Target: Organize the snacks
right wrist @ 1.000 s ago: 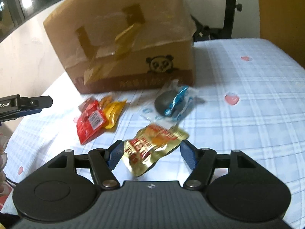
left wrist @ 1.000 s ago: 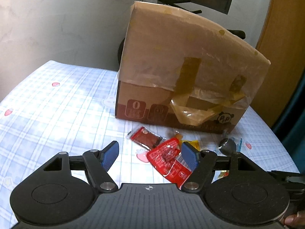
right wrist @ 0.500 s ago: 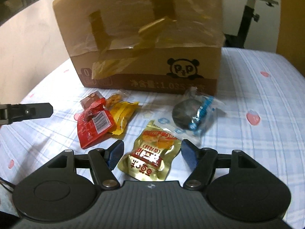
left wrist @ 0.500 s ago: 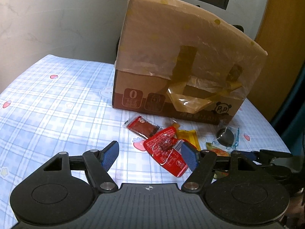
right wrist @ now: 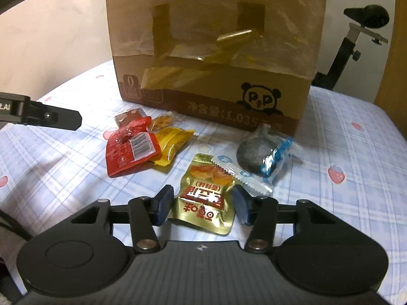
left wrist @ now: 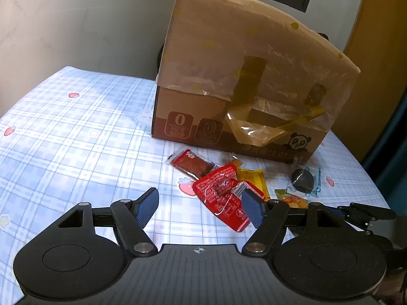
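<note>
The right gripper (right wrist: pixel 201 203) was closing around a gold pouch (right wrist: pixel 204 203) lying on the checked cloth (right wrist: pixel 343 203) before the box (right wrist: pixel 211 50); pads not yet pressing. The left gripper (left wrist: pixel 199 207) stood apart, empty, near a red packet (left wrist: pixel 221 195).

Dim indoor light with a warm cast. Soft glare sits on the blue checked cloth (left wrist: pixel 76 137) and the wrinkled plastic over the brown cardboard box (right wrist: pixel 211 50). Fisheye bending curves the edges; corners darken. Focus is slightly soft.
</note>
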The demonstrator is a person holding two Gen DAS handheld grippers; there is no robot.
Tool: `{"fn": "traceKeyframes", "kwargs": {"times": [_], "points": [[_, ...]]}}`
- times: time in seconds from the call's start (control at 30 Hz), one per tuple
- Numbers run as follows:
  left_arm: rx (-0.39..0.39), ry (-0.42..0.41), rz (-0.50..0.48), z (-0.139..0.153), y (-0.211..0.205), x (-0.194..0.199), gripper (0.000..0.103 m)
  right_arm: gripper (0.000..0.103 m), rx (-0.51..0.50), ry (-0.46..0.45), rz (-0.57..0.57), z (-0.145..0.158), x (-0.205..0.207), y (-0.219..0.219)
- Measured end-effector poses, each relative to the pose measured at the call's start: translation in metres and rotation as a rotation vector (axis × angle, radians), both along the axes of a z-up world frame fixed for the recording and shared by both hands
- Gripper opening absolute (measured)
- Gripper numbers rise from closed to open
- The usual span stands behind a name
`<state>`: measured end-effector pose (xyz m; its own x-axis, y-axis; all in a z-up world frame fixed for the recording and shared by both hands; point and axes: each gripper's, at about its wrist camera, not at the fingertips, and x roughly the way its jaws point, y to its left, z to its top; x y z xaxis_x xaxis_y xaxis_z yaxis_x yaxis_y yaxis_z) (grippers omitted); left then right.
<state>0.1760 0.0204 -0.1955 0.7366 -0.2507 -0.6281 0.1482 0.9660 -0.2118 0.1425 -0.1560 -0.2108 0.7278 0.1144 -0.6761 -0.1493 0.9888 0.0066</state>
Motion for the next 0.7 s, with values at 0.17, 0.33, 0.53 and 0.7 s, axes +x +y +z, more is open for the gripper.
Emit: {"fn": "traceKeyframes", "kwargs": {"times": [0.17,0.33,0.53,0.7], "points": [[0.002,0.004,-0.005,-0.001,-0.001,0.000,0.074,0.052,0.034,-0.003,-0.018,0.003,-0.006,-0.011],[0.003,0.014,0.000,-0.002,0.000,0.001,0.074,0.054,0.052,0.000,-0.041,0.005,-0.010,-0.017],[0.010,0.017,-0.011,-0.002,-0.001,0.002,0.074,0.058,0.052,0.006,-0.060,0.005,-0.007,-0.017],[0.014,0.021,-0.011,-0.003,-0.001,0.002,0.074,0.065,-0.008,0.005,-0.054,0.001,-0.001,-0.009]]}}
